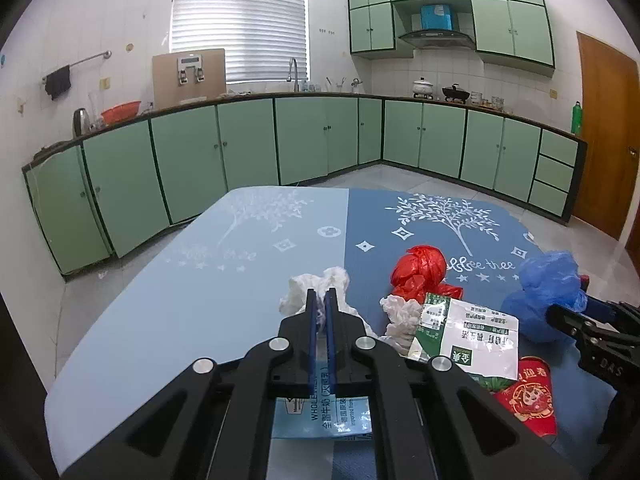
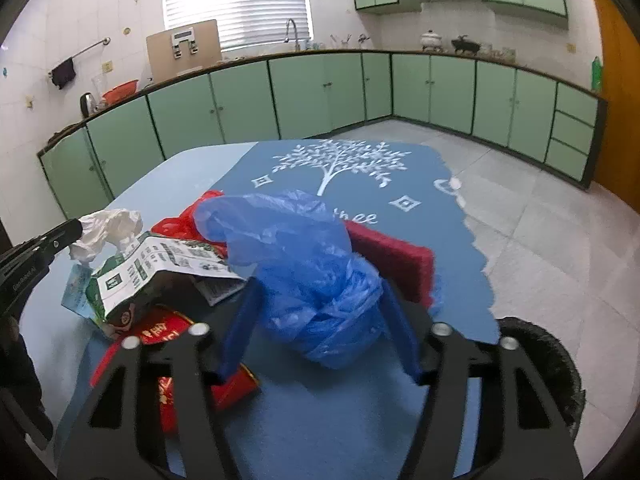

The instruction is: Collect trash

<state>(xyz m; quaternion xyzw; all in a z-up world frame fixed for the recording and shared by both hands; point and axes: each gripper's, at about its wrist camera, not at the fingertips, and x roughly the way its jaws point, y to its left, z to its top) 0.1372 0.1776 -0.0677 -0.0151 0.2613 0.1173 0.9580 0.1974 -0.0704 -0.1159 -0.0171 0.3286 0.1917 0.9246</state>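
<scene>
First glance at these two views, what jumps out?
A crumpled blue plastic bag sits between the right gripper fingers, above the blue table. The left gripper pinches a white tissue beside a red bag. A black-lined bin waits at the table's right edge.
</scene>
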